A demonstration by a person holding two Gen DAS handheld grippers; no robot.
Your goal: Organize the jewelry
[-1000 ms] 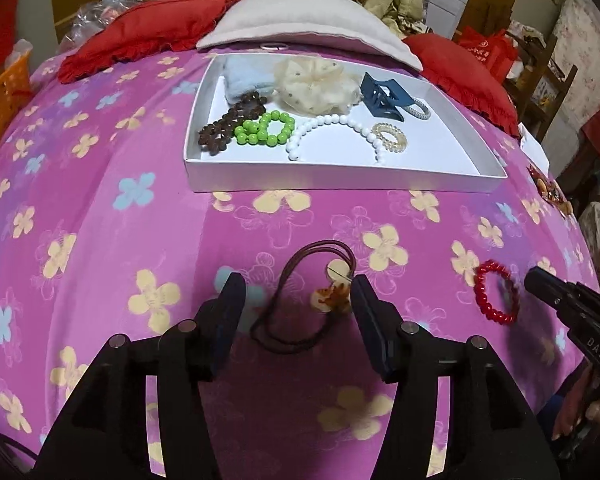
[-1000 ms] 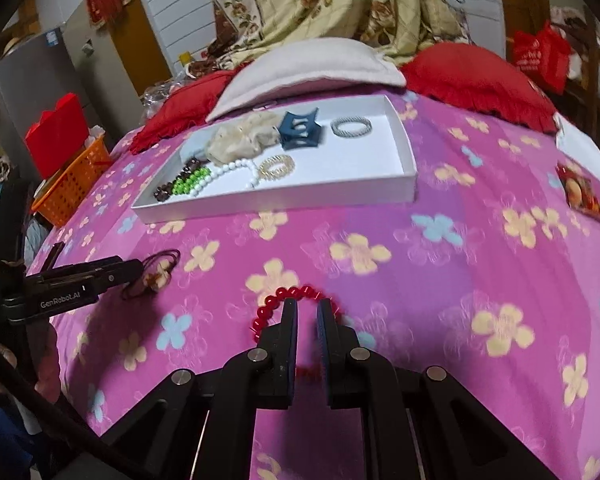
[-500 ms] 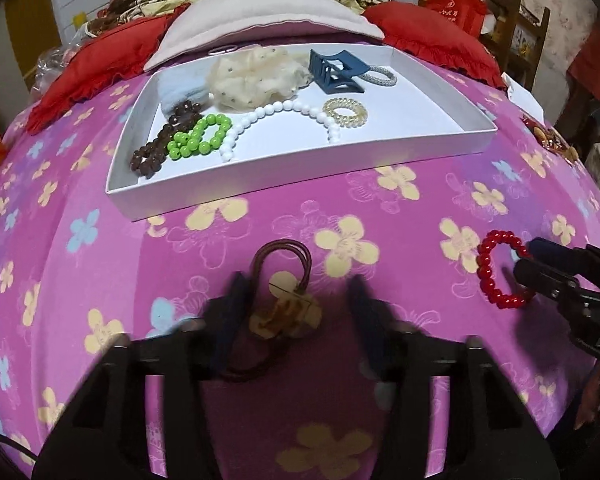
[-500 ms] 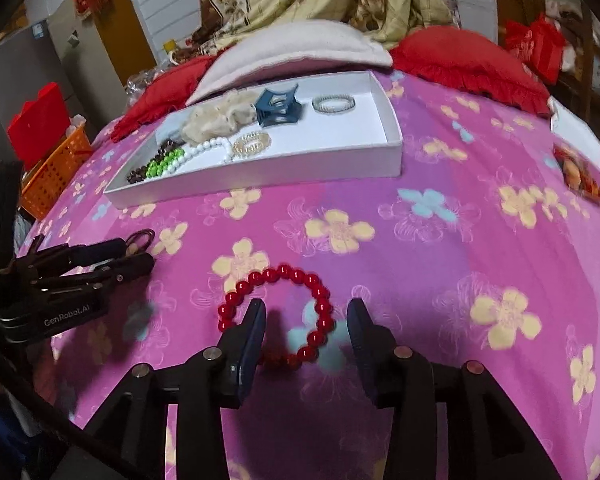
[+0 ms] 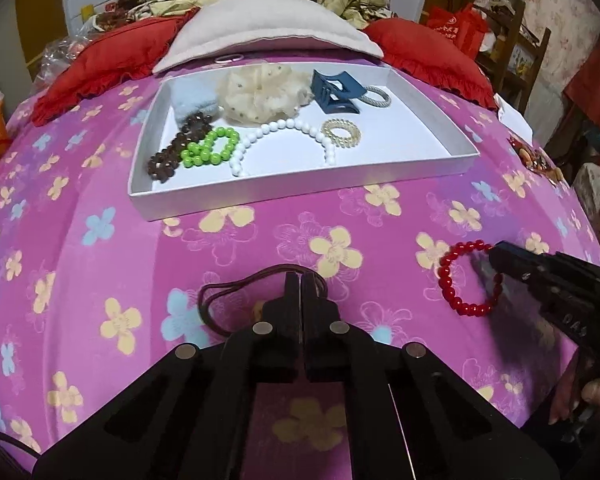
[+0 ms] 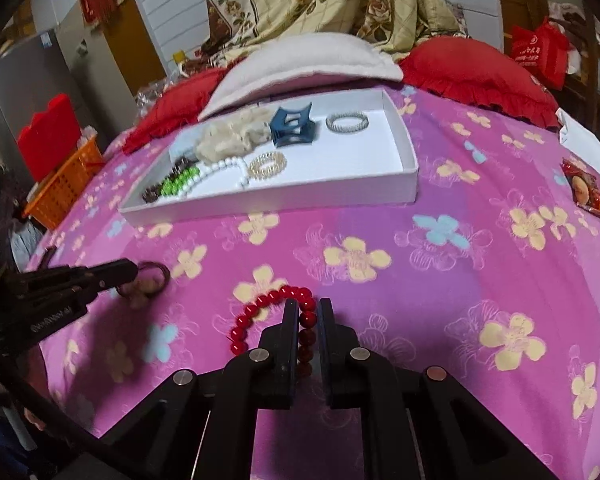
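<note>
**Two pieces gripped, tray still to receive them**

Most of the jewelry already lies in the white tray point(image 5: 300, 196) on the bed point(image 5: 100, 280): a brown bracelet point(image 5: 176, 152), a green bracelet point(image 5: 210, 148), a white bead string point(image 5: 284, 128), a coil tie point(image 5: 340, 134), a blue clip point(image 5: 334, 92), a cream scrunchie point(image 5: 260, 94) and a silver band point(image 5: 376, 96). The right part of the tray floor is bare.

Two pieces remain outside it, both on the bedspread near the front. The left tool point(image 5: 301, 280) has its jaws pressed together on the brown cord point(image 5: 228, 292), whose loop trails off to the left of the jaws. The right tool point(image 6: 307, 312) is clamped on the red bracelet point(image 6: 260, 312), with beads showing between its two jaws and the rest of the ring curving out to the left.

Both pieces appear to rest on the cloth, not yet lifted. By my reading, the sorting is nearly finished: what is left is to carry these two over the tray's near wall and set them down on the bare floor.
</note>
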